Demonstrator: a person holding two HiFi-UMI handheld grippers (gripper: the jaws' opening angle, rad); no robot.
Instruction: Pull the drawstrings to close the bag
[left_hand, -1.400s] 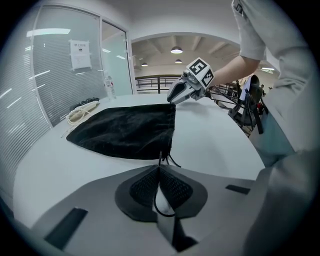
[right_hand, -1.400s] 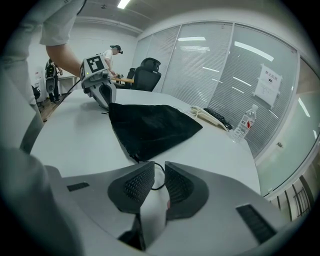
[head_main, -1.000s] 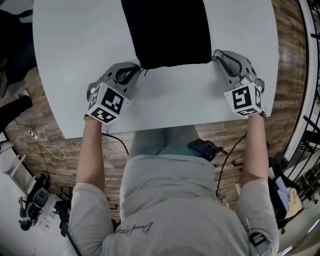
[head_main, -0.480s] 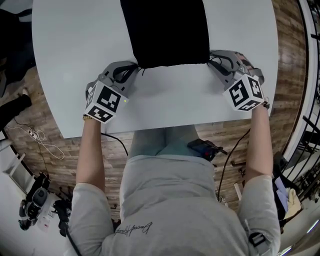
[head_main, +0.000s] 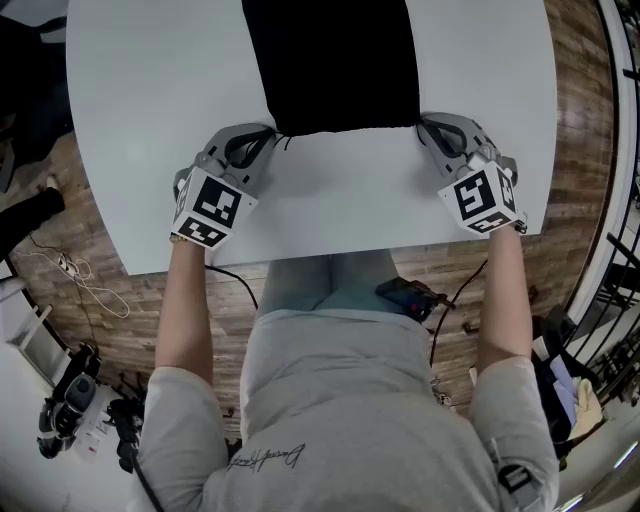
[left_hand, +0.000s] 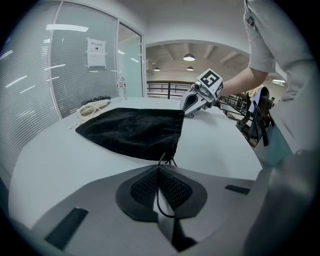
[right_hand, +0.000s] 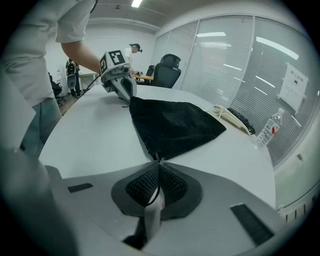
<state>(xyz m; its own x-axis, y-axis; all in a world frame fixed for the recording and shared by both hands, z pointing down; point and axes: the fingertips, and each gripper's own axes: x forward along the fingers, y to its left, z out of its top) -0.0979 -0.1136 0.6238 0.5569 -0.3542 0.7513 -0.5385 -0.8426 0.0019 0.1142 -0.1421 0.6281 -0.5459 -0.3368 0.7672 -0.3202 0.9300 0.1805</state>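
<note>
A black drawstring bag (head_main: 335, 65) lies flat on the white table (head_main: 150, 120), its mouth edge toward me. My left gripper (head_main: 268, 136) sits at the bag's near left corner, shut on the left drawstring (left_hand: 158, 199), which loops between the mesh pads (left_hand: 142, 187). My right gripper (head_main: 426, 122) is at the near right corner, shut on the right drawstring (right_hand: 156, 194). In the left gripper view the bag (left_hand: 135, 131) spreads out just beyond the left gripper (left_hand: 159, 167). The right gripper view shows the bag (right_hand: 172, 125) ahead of the right gripper (right_hand: 159, 162), with the left gripper (right_hand: 120, 75) at its far corner.
The table's near edge (head_main: 340, 256) runs just behind both grippers. A coiled cable (left_hand: 92, 107) and a water bottle (right_hand: 264, 131) lie on the far side of the table beyond the bag. An office chair (right_hand: 166, 70) stands past the table.
My right gripper has shifted at the bag's right corner, swinging outward and then back in close to it. The left gripper has hardly moved.
</note>
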